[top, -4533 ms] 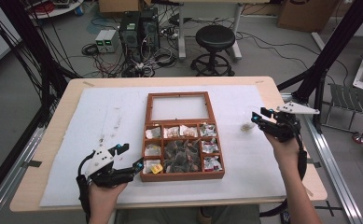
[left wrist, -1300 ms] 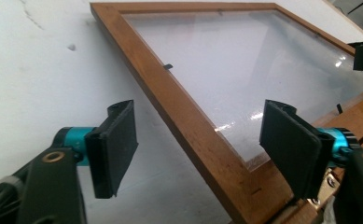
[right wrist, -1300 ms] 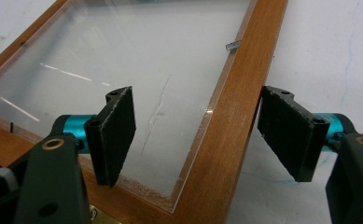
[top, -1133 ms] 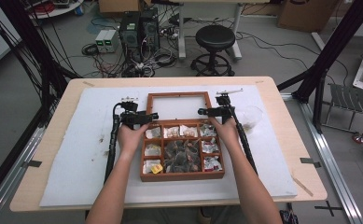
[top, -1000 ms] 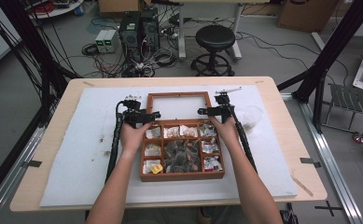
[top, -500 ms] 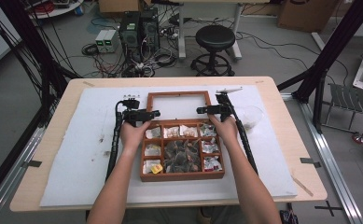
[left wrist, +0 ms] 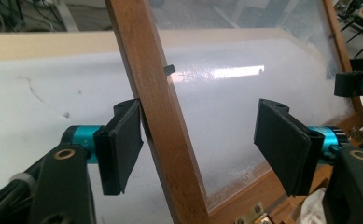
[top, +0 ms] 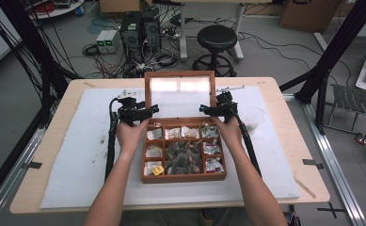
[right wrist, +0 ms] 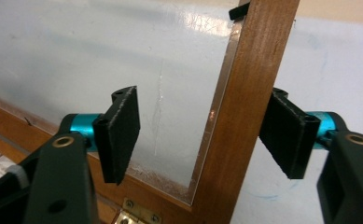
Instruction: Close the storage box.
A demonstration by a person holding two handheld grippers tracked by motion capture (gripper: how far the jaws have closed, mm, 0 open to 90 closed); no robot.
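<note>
Brown wooden box (top: 183,176) on a white mat (top: 91,155), black grippers

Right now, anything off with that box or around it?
Nothing damaged or spilled. The wooden box sits square on the white mat, packets inside its compartments. Its glass lid is half raised, a side rail between the fingers of the left gripper and right gripper. The glass looks smudged, nothing more.

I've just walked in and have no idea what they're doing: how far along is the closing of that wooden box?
Done: the lid is off the table and tilted up at its hinges.
In hand: the left gripper and right gripper each straddle a side rail of the lid's frame; their jaws have just been closing, with one pad beside the wood and the other apart.
Left: swinging the lid over the box of packets, probably.
</note>
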